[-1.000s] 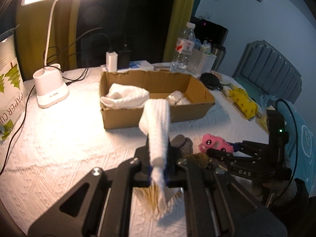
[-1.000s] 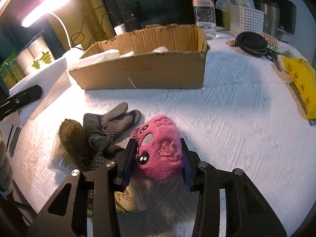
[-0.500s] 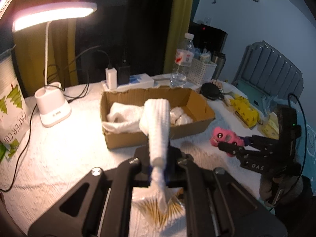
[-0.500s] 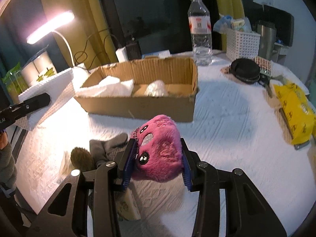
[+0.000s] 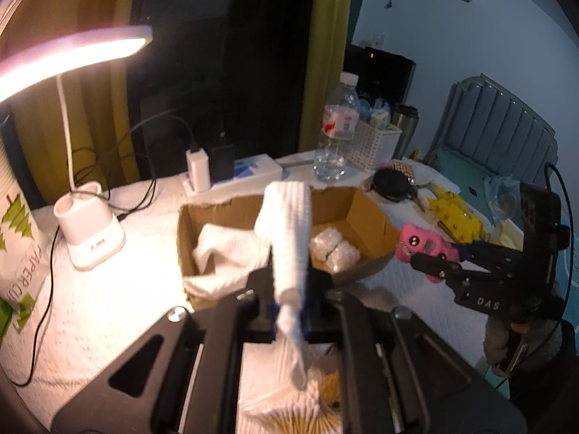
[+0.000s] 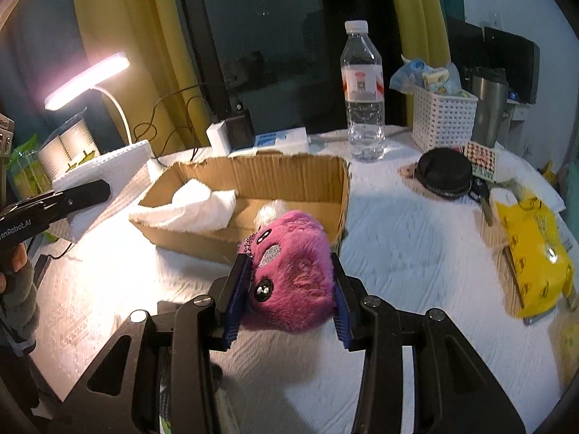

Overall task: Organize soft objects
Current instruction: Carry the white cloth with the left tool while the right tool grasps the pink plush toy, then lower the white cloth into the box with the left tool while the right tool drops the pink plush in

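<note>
White-clothed counter [image 6: 416, 246]: cardboard box [image 6: 289, 177] part-filled; left hand-held gripper [image 5: 289, 320] pinches white sock [image 5: 289, 238], right hand-held gripper [image 6: 289, 289] clamps pink plush [image 6: 293, 271], both unboxed.

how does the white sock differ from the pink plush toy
The white sock is long, ribbed and flattened thin in the left hand-held gripper, its jaws almost together. The pink plush toy is round, furry and has eyes, keeping the right hand-held gripper spread wider. Both are soft and clamped near the cardboard box.
</note>
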`<state>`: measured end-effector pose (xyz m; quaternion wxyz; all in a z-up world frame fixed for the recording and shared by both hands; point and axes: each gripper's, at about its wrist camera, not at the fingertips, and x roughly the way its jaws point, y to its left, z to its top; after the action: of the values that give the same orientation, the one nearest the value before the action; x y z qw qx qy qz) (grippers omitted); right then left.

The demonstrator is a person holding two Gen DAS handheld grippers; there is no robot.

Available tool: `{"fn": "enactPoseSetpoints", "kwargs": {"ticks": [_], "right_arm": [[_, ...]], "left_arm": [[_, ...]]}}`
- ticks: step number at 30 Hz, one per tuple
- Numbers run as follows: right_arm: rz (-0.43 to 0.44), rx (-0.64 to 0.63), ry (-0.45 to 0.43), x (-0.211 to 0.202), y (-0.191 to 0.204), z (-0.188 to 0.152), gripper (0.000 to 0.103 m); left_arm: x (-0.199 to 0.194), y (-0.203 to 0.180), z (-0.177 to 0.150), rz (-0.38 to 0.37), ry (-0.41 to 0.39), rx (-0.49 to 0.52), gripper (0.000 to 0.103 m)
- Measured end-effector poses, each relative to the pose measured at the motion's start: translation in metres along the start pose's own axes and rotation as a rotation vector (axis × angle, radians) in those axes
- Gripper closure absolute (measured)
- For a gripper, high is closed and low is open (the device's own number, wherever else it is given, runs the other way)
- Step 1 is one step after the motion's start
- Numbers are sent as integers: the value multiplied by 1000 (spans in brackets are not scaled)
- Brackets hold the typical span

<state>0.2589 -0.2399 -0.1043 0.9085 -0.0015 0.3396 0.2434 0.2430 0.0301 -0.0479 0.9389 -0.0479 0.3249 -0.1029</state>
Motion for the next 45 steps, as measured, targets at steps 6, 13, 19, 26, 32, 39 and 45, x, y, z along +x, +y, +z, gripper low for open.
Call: {"fn": "enactPoseSetpoints", "kwargs": {"ticks": [6,13,19,26,32,39,45], "right_arm": [[-8,-13,-15,10,-5,16,59],[-22,-25,-23,30,-12,28,59],[-27,-23,-21,48,-19,33,59],[-19,-27,-8,65,-21,33,59],[-15,-34,-5,69,-18,33,55],[-22,-50,-30,57,-11,33,37],[-23,-52,-48,36,-2,29,37]], "left_arm": [[20,-1,14,-15,-5,11,95],[53,-5,16,-46,6,4,95],[89,-2,10,-46,52,-29,95],[118,1,1,-46,119,-46,93],[122,0,0,-27,130,-53,73],[100,-1,4,-21,77,-60,29],[78,-3,2,-9,51,-57,29]]}}
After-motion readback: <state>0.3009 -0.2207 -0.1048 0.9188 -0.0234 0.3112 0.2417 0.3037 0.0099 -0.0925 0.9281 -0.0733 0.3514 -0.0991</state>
